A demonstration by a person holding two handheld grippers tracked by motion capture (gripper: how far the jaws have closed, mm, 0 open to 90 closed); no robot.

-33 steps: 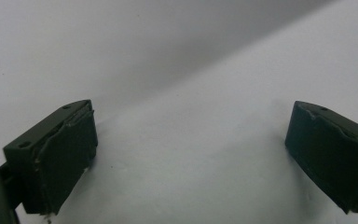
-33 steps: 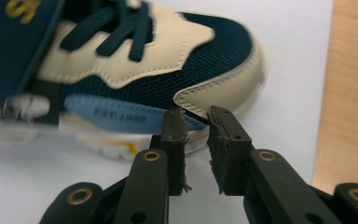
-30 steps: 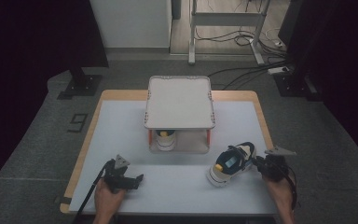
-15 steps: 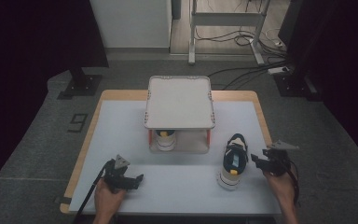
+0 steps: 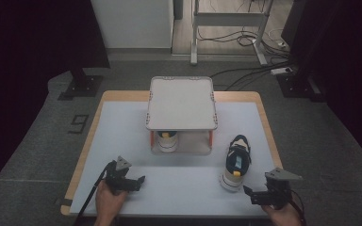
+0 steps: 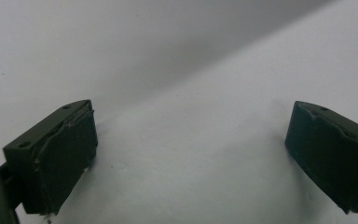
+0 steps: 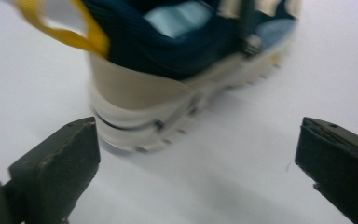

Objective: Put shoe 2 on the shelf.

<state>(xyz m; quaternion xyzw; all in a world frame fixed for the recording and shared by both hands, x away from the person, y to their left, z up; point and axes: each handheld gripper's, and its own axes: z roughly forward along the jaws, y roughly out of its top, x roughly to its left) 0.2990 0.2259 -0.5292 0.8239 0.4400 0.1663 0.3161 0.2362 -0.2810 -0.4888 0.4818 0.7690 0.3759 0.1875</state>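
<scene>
A navy and cream sneaker [image 5: 235,162] with a yellow heel loop stands on the white mat [image 5: 122,136], right of the stand, toe pointing away. My right gripper [image 5: 249,194] sits just behind its heel, near the front edge. In the right gripper view its jaws [image 7: 196,140] have just been opening and stand wide apart with nothing between them; the sneaker's heel [image 7: 168,70] is just ahead. My left gripper [image 5: 139,182] rests at the front left, open over bare mat [image 6: 192,112]. A second sneaker [image 5: 168,140] sits under the stand.
A white two-level stand [image 5: 181,102] with red posts occupies the middle of the mat. The wooden table edge [image 5: 92,136] frames the mat. Beyond the table are a dark floor, cables and metal frame legs [image 5: 226,28].
The right gripper turned the sneaker so its toe points away, let go of it, and drew back toward the front edge. The left gripper stayed put.
</scene>
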